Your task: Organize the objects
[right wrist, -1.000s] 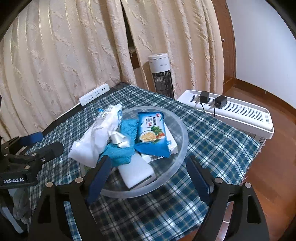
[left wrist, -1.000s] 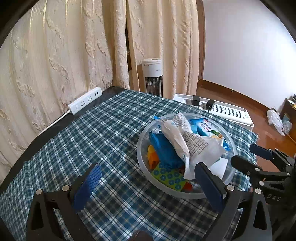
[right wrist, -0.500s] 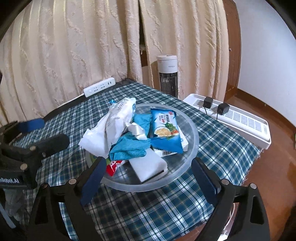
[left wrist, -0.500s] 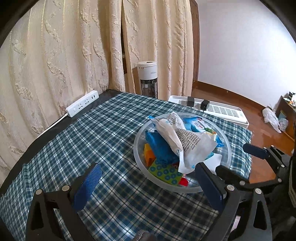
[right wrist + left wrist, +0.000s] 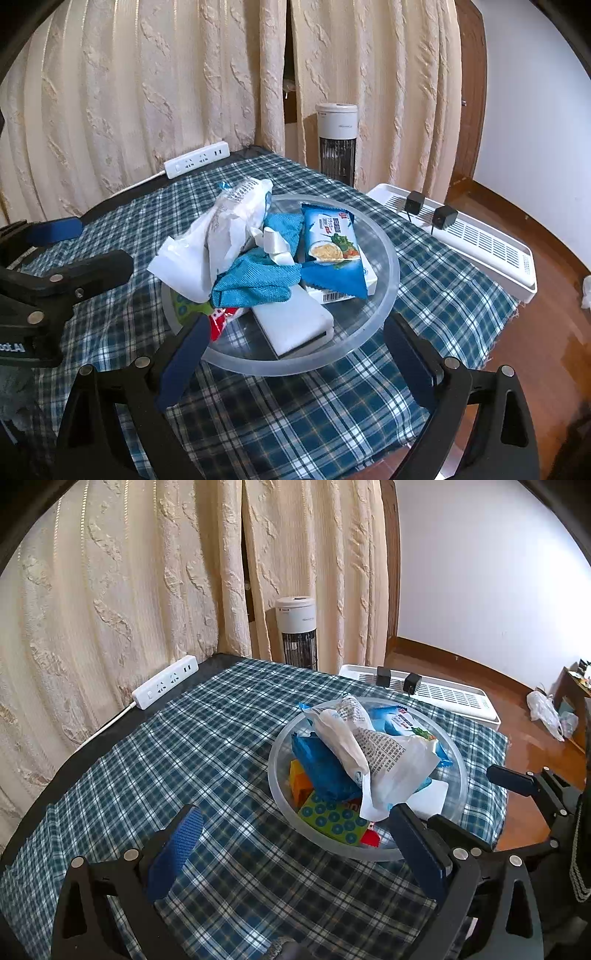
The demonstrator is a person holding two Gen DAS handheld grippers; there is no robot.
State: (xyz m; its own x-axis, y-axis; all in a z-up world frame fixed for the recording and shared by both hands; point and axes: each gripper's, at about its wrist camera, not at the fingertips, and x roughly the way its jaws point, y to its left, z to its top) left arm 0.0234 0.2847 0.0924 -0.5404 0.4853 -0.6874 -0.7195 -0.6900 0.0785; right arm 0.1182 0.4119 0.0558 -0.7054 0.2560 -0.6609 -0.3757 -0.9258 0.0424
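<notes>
Both spread wide and empty: left gripper (image 5: 295,843) and right gripper (image 5: 299,354), short of the clear bowl (image 5: 384,306) on plaid tablecloth (image 5: 184,760); heaped white wrapper (image 5: 218,240) overhanging rim, liable to spill if nudged

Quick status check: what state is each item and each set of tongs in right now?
Left tongs: open, empty, above the cloth.
Right tongs: open, empty, at the bowl's near rim.
Clear bowl: upright on the plaid cloth, piled full.
White wrapper: crumpled, topping the pile.
Blue cloth: bunched.
Noodle packet: flat, sealed.
Power strip: nothing plugged in.
</notes>
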